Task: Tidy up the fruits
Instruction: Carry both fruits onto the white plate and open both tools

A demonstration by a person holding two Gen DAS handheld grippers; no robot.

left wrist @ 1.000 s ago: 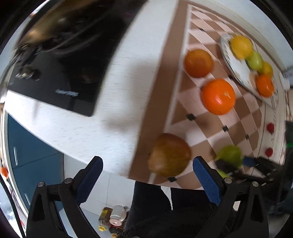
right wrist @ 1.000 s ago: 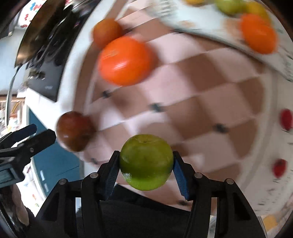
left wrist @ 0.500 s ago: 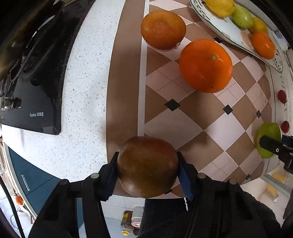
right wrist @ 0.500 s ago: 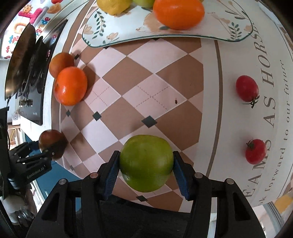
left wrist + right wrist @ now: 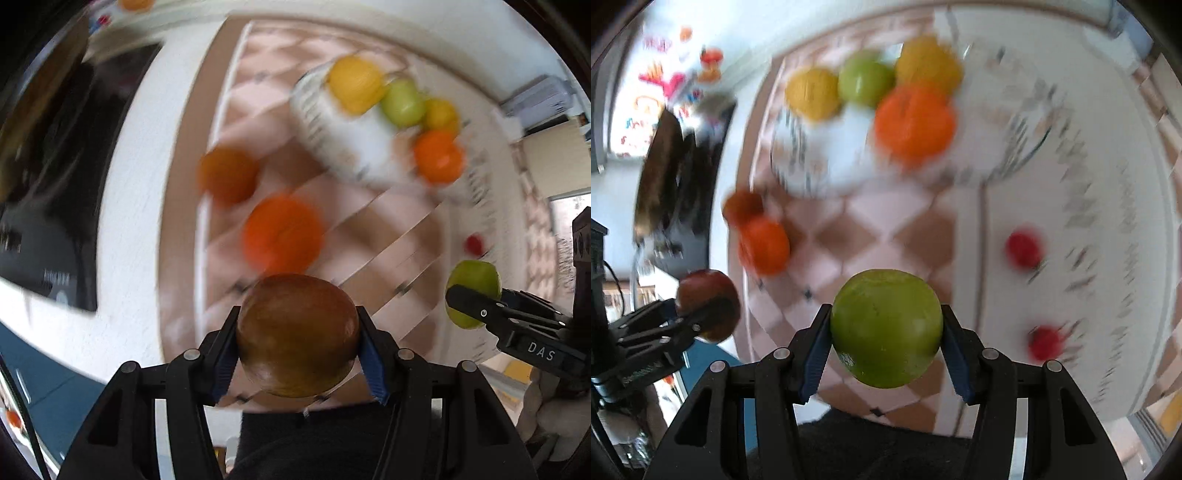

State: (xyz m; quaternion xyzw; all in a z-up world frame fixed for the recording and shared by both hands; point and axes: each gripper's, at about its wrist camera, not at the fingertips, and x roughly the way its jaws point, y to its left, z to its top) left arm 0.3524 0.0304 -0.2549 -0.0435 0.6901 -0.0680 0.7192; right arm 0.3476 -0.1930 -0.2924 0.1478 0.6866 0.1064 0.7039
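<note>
- My left gripper (image 5: pixel 297 341) clamps the brown apple (image 5: pixel 297 334); its jaws have just closed on it, and the fruit sits centred between both blue pads, clear of the checkered mat (image 5: pixel 388 229).
- My right gripper (image 5: pixel 884 341) holds the green apple (image 5: pixel 886 326), pads pressed against its 2 sides, above the mat.
- The plate (image 5: pixel 820 162) lies beyond both fingers with 4 fruits on it.
- 2 oranges (image 5: pixel 282 234) rest on the mat between the brown apple and the plate.
</note>
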